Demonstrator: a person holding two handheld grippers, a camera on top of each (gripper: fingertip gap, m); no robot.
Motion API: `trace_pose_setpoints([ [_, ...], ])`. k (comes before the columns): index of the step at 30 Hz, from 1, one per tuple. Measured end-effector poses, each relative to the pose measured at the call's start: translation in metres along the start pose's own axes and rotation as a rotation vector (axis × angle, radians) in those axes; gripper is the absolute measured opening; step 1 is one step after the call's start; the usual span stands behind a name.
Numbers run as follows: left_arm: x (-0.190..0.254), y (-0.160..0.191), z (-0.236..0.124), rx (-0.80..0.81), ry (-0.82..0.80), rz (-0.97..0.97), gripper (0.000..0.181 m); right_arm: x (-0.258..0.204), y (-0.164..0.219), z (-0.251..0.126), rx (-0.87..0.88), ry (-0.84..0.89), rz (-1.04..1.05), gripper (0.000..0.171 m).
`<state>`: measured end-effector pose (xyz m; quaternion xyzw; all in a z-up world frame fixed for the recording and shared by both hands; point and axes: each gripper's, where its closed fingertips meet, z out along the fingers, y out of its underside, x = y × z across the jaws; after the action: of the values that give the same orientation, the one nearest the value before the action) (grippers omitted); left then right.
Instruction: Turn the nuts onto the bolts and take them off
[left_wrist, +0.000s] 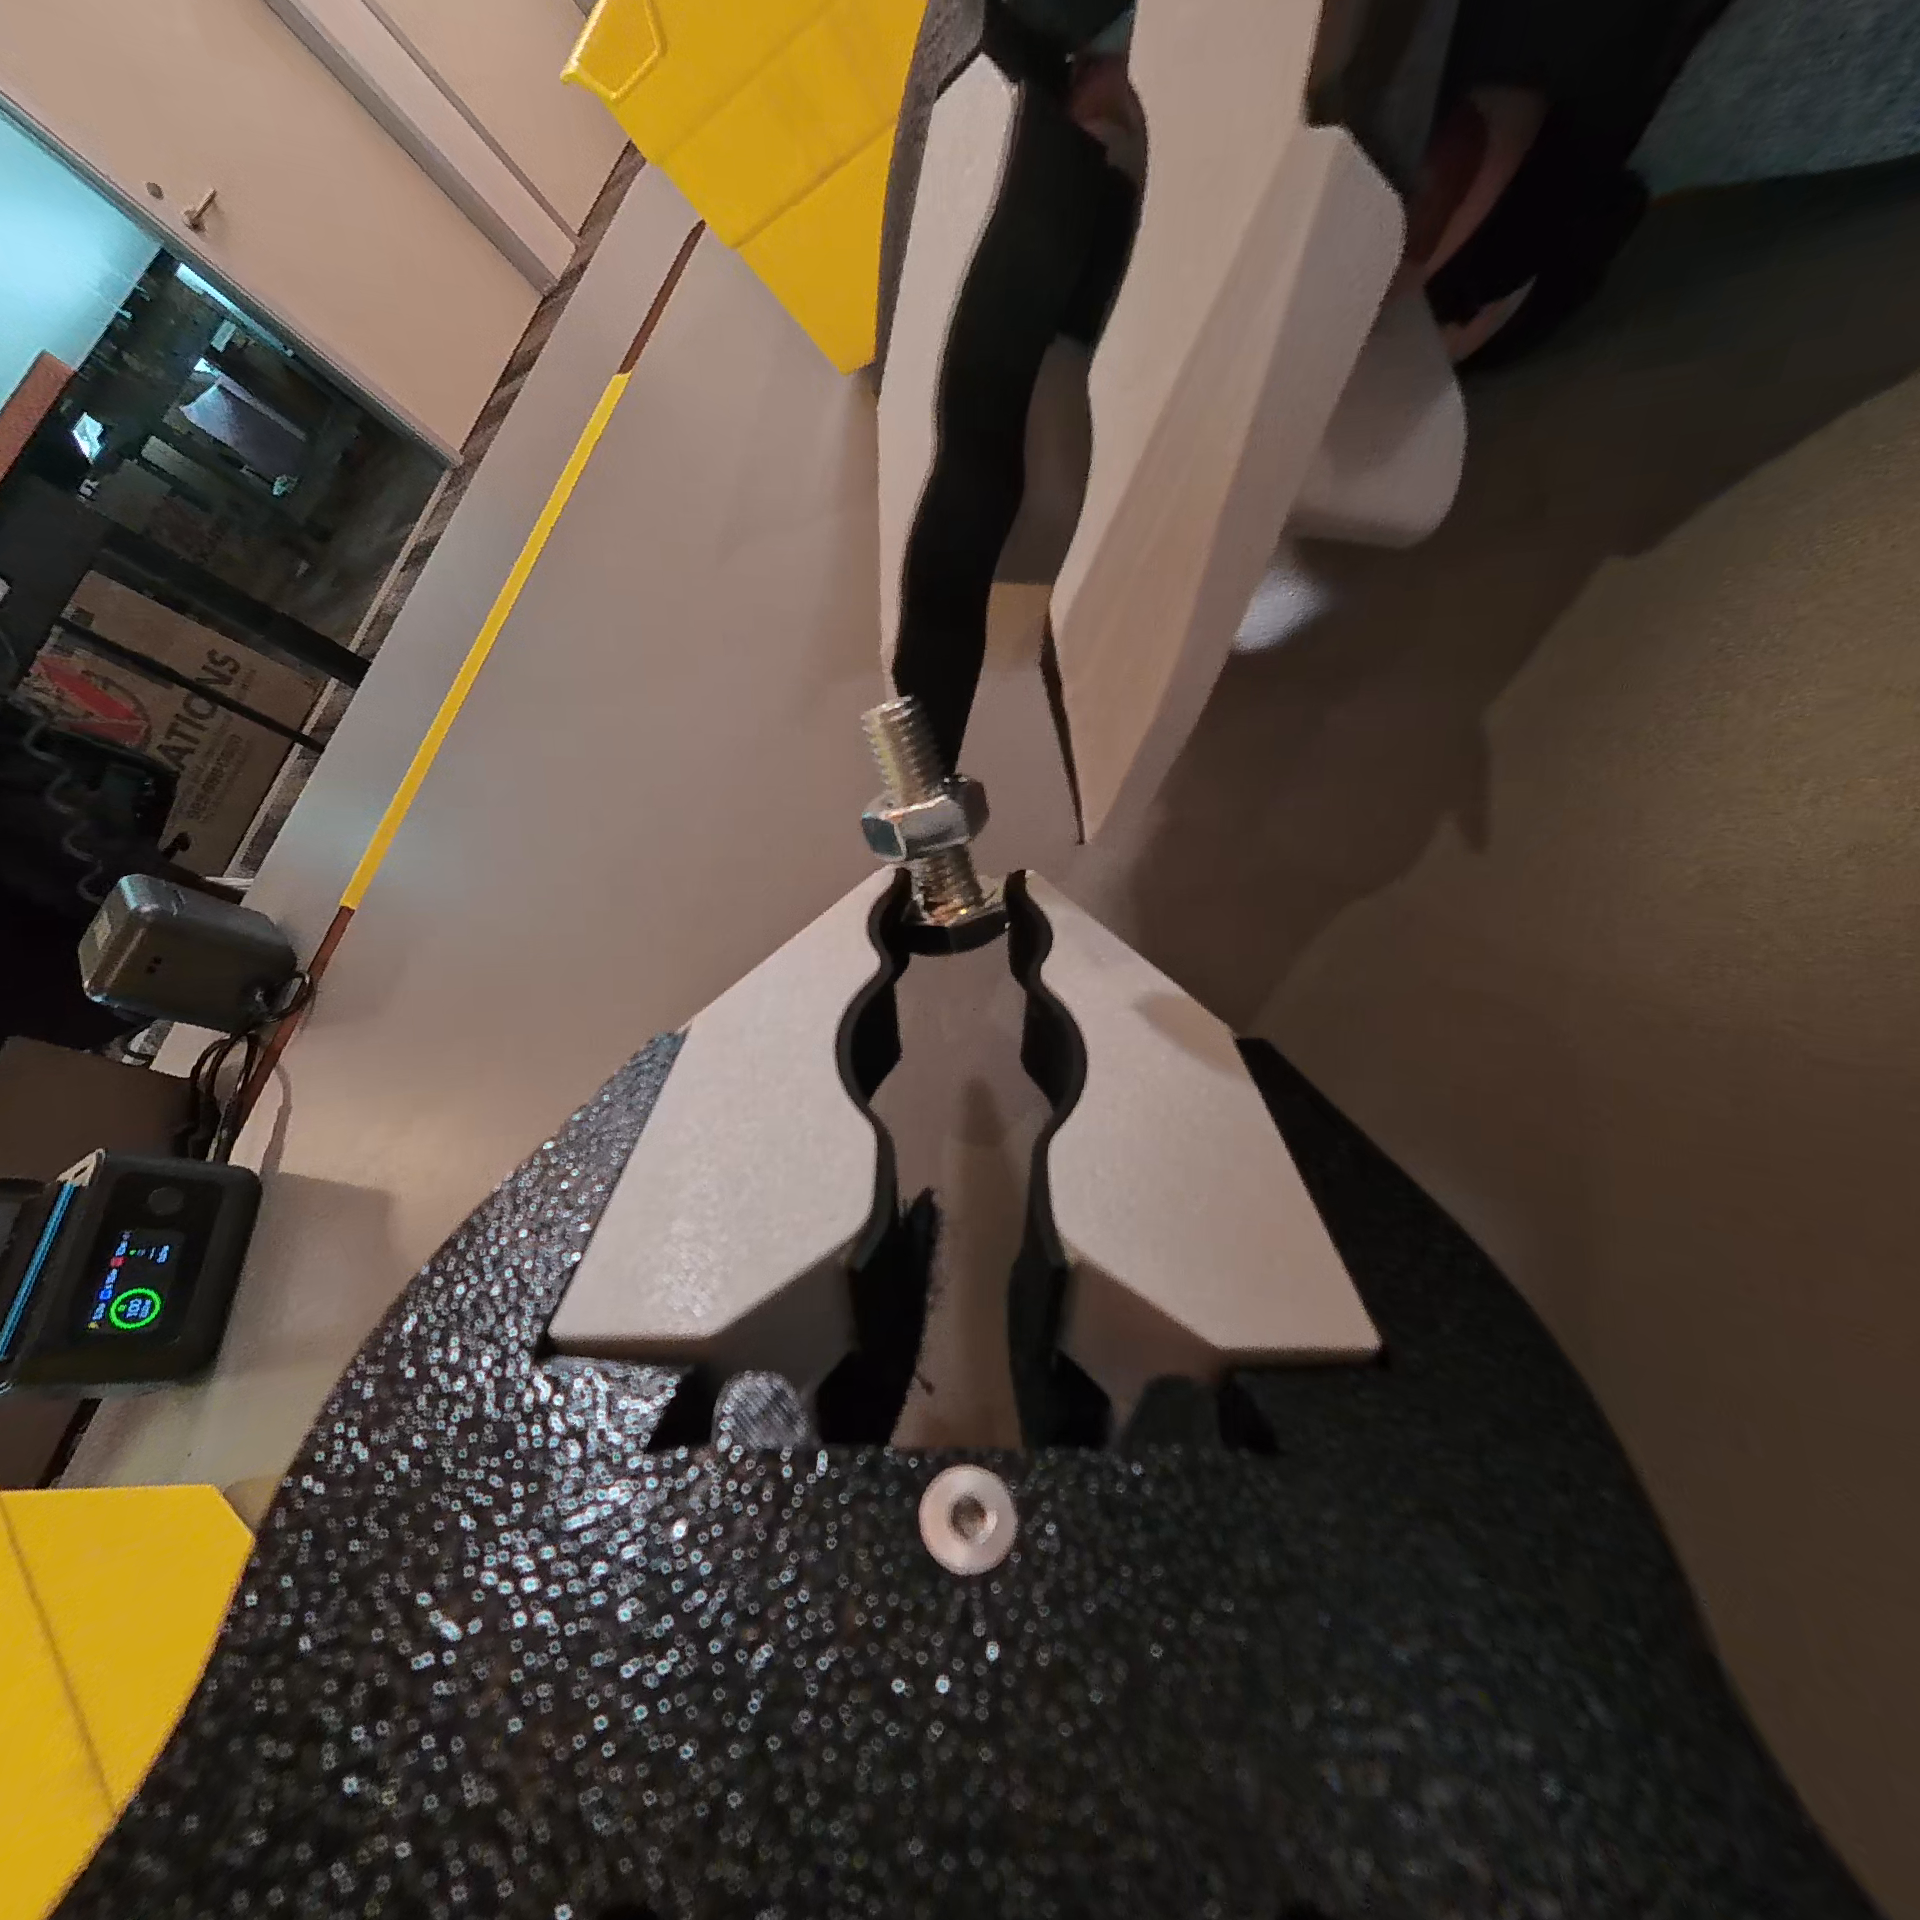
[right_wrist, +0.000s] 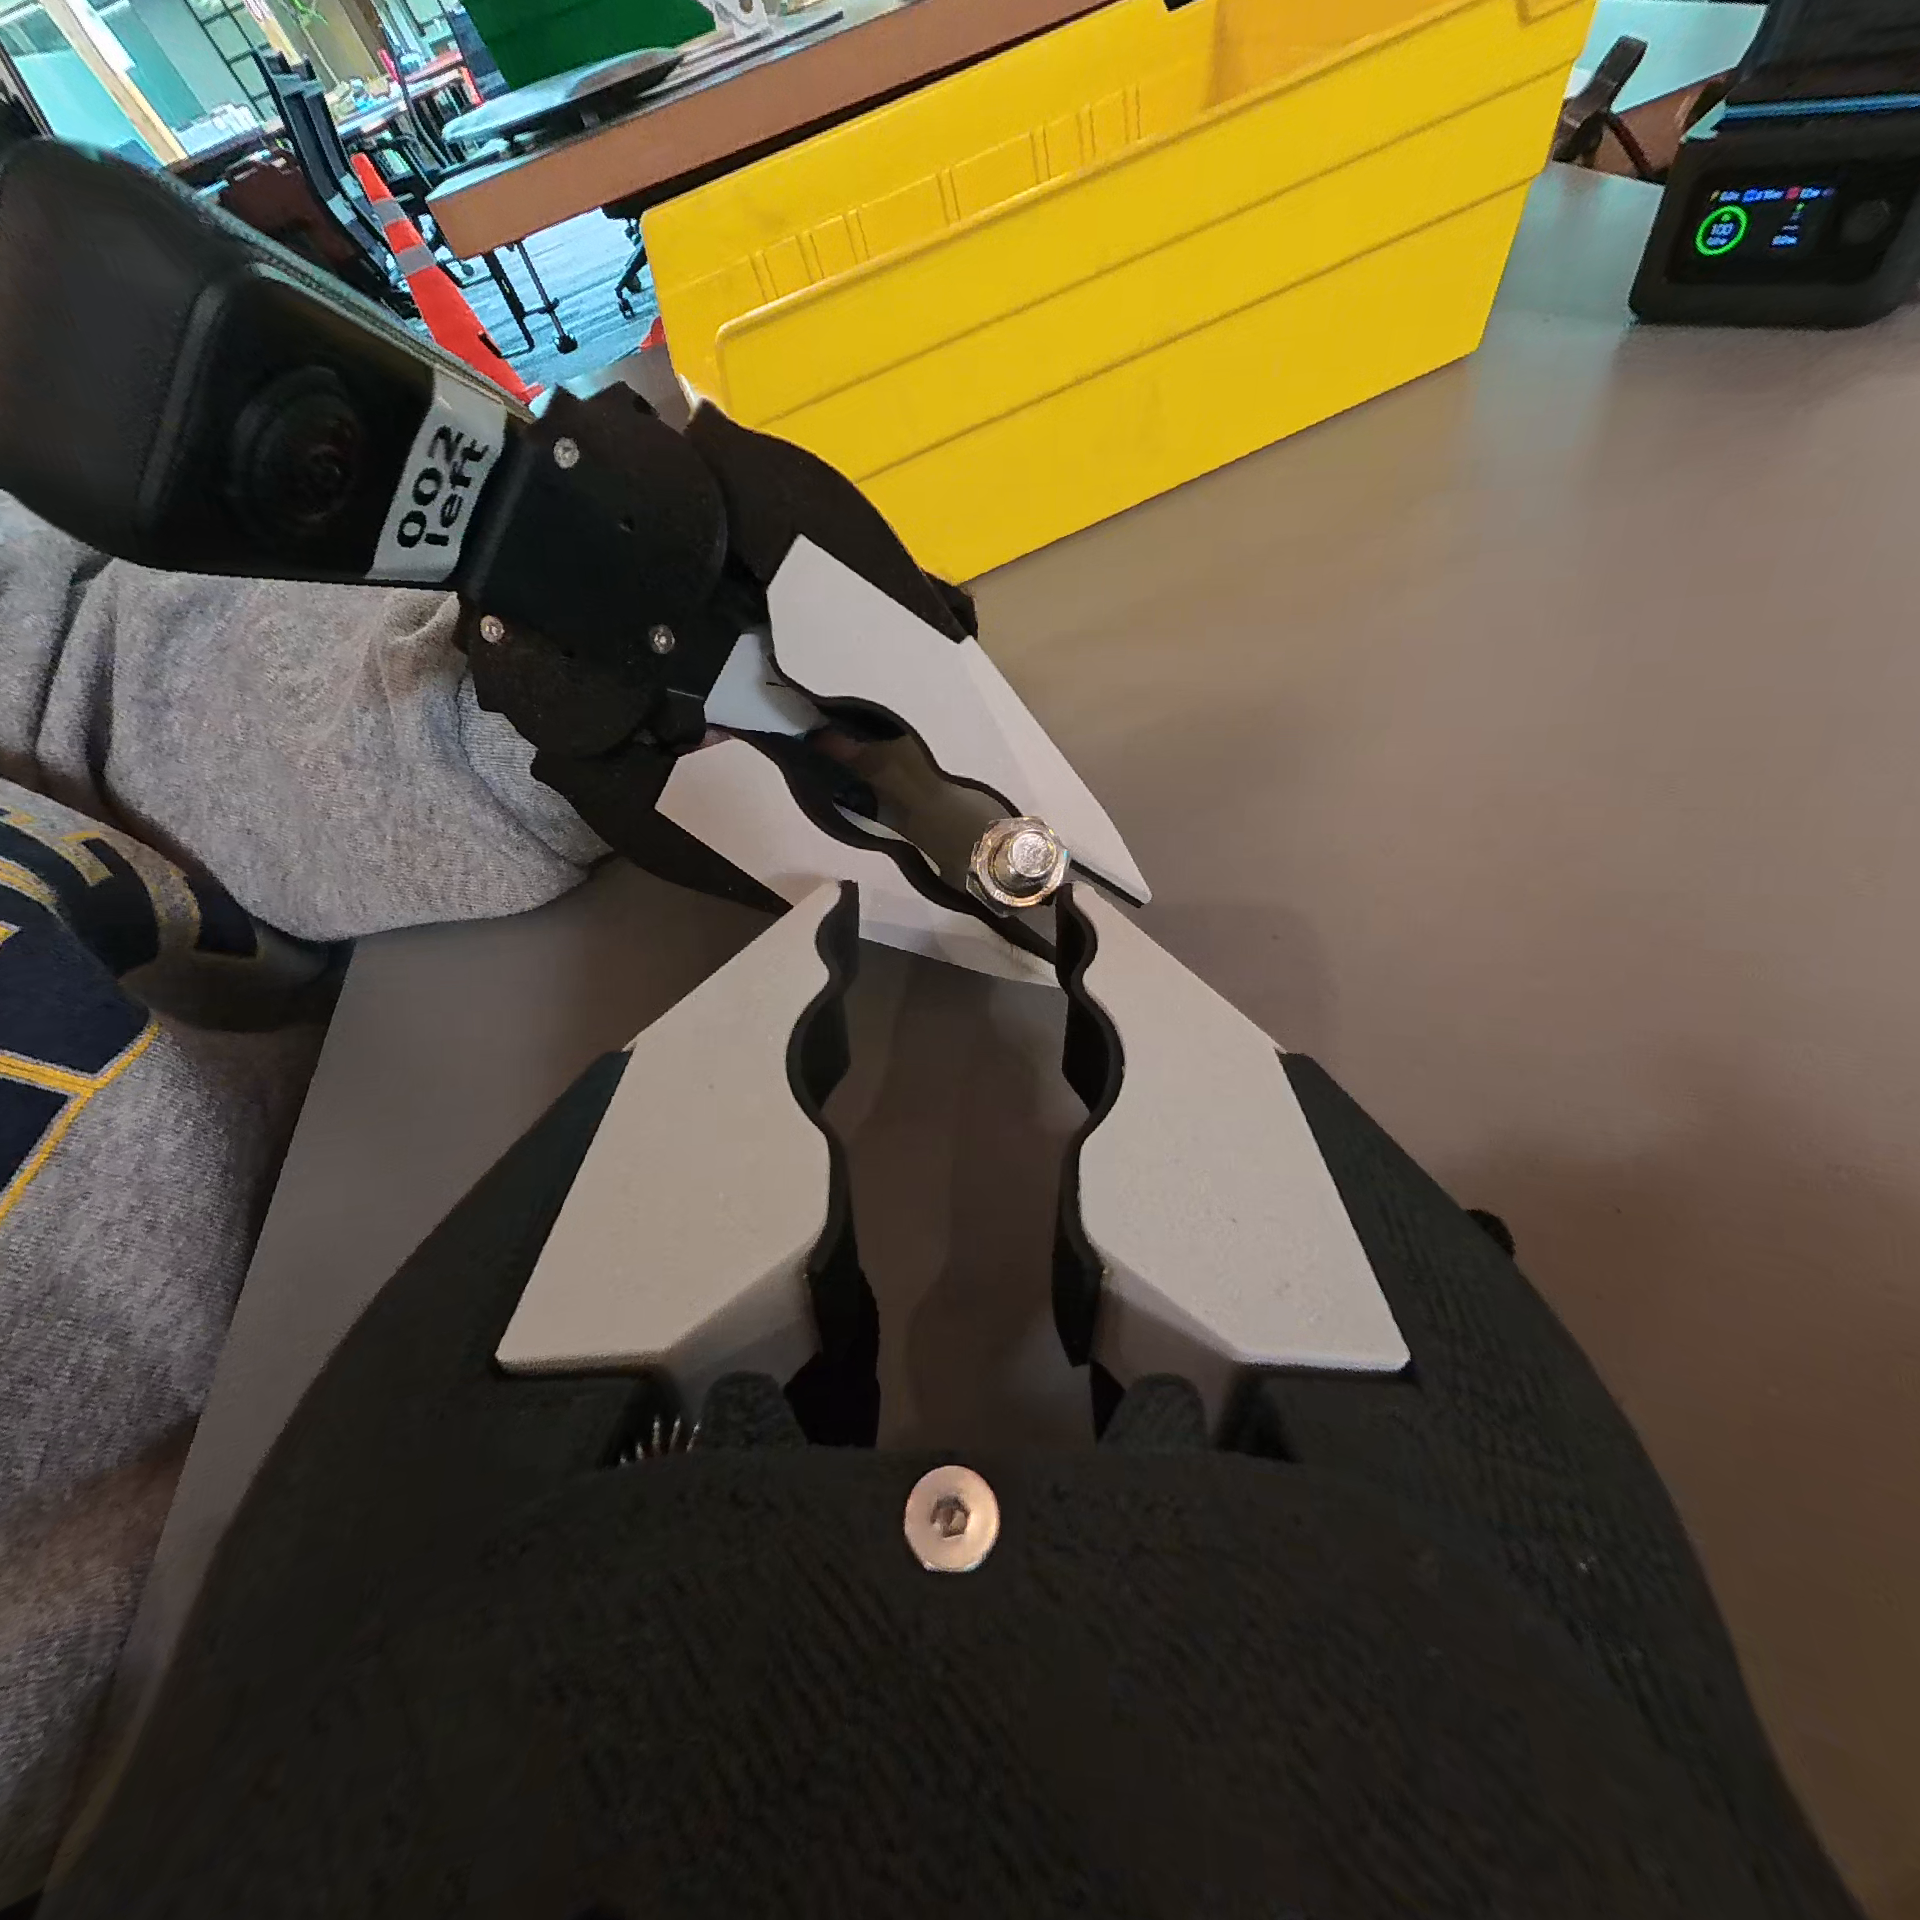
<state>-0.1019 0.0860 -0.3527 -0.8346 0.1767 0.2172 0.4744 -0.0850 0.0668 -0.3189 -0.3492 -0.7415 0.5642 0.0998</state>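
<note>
Grey table (right_wrist: 1455, 831) | left tongs (left_wrist: 951, 914) clamp threaded bolt (left_wrist: 914, 748) | hex nut (left_wrist: 925, 821)

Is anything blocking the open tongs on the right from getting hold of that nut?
Nothing visible. The left tongs hold the bolt by its head, and the nut sits partway along the thread in open air. The right tongs are open, with one tip already beside the nut.

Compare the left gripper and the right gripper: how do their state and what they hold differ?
The left gripper is shut on the bolt at its head end; the right gripper is open and holds nothing. The left gripper carries the nut on that bolt; the right gripper's fingertips only near it. Both have grey fingers.
</note>
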Motion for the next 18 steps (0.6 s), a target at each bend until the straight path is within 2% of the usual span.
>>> trace_pose_setpoints([
  [6, 0.001, 0.0, 0.0, 0.0, 0.0, 0.014, 0.016, -0.009, -0.008, 0.005, 0.045, -0.012, -0.047, 0.054],
  [12, 0.0, 0.0, 0.0, 0.001, 0.002, 0.006, 0.016, 0.002, -0.005, -0.004, 0.013, 0.053, -0.078, 0.048],
  [15, 0.0, 0.0, 0.0, 0.0, 0.002, 0.008, 0.016, 0.004, 0.005, -0.003, -0.044, 0.052, -0.086, 0.052],
  [18, 0.001, 0.0, 0.001, -0.002, -0.001, 0.02, 0.016, -0.007, -0.002, 0.004, -0.004, 0.015, -0.104, 0.056],
])
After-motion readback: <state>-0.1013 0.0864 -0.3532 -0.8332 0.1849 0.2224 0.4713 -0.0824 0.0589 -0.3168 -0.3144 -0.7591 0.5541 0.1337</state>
